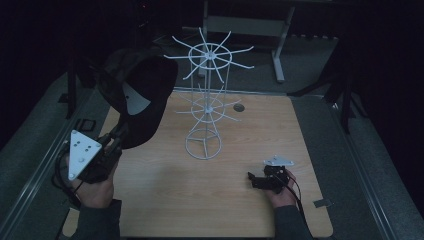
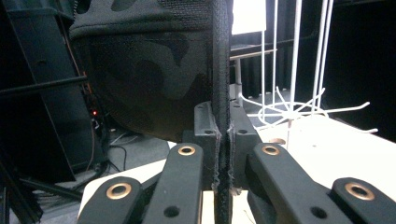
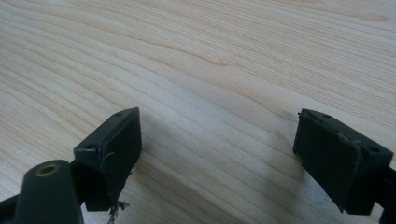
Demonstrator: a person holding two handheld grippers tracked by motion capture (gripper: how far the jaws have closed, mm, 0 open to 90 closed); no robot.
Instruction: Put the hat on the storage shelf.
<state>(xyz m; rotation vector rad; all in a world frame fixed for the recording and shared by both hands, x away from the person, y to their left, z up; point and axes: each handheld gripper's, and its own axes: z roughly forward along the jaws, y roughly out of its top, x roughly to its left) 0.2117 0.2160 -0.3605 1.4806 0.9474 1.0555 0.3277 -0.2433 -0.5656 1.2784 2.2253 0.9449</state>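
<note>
1. Clamping the cap (image 1: 142,100) by the edge of its brim, the left gripper (image 1: 116,137) holds it up off the bench (image 1: 240,165); in the left gripper view the pads (image 2: 204,126) press tight on either side of the dark stitched brim edge (image 2: 221,84), which leaves the crown hanging free.
2. That edge grip seems chosen so the open underside of the cap stays clear, as it would need to be to slip over a prong.
3. The cap hangs at the left of the bench, just beside the white wire rack (image 1: 207,100), with its crown about level with the rack's upper ring of prongs (image 1: 210,54); it does not appear to touch the wire, though the dim light makes that hard to settle.
4. The rack stands upright near the middle of the bench on a round base, and its prongs are bare, so the hanging looks not yet done.
5. The right gripper (image 1: 257,179) rests low over the bench at the right, well apart from cap and rack; its jaws are spread with nothing but wood grain between them, apparently idle and kept out of the way.
</note>
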